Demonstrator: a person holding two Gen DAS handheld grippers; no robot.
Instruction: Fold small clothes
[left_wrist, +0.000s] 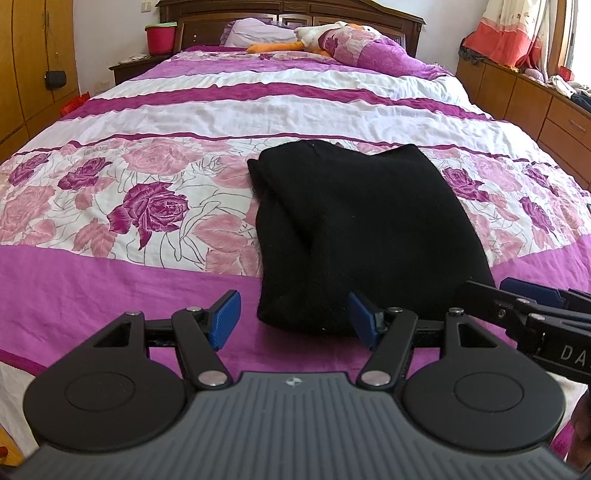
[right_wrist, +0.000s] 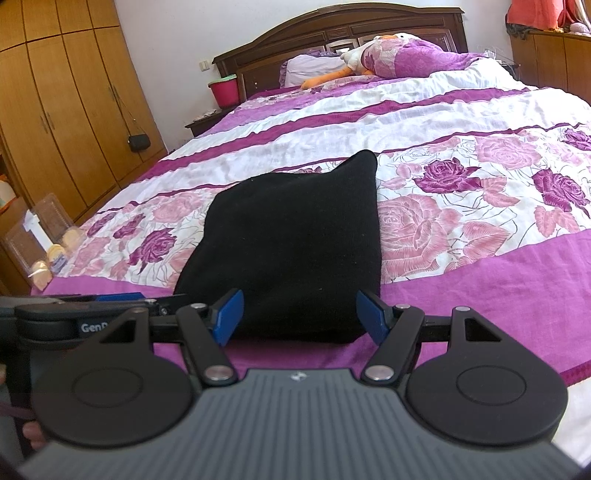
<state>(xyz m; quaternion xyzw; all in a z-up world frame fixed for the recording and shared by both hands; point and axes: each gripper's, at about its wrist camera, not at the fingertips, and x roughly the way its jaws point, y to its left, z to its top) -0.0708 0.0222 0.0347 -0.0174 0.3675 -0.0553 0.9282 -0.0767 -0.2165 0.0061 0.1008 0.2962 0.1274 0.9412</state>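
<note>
Garment: a black folded cloth (left_wrist: 354, 229) lies flat on the bed (left_wrist: 110, 288), a compact, roughly rectangular bundle with its long side running away from both tongs.
Near edge: the cloth's closest hem sits on the plain purple band of the bedcover, right at the tips of both tongs.
Left tongs: the left tongs (left_wrist: 295, 319) stand wide apart with nothing pinched between the blue pads (left_wrist: 225, 317). The cloth's near left corner falls in the gap between them, toward the right pad; the left pad hangs over bare purple cover. Whether the right pad touches the fabric I cannot tell.
Right tongs: the right tongs (right_wrist: 299, 315) also stand wide and hold nothing. The cloth's near edge spans almost the whole gap between the pads, and its near right corner lies just inside the right pad.
Tongs to each other: side by side at the same hem; the right tongs' tip shows at the right edge of the left wrist view, beside the cloth's near right corner, and the left tongs' tip shows at the left of the right wrist view.
Far end: the cloth's far corners rest on the rose-print band, well ahead of both tongs.
Beyond: a plush duck (left_wrist: 317, 35) lies by the headboard, far past the cloth.
</note>
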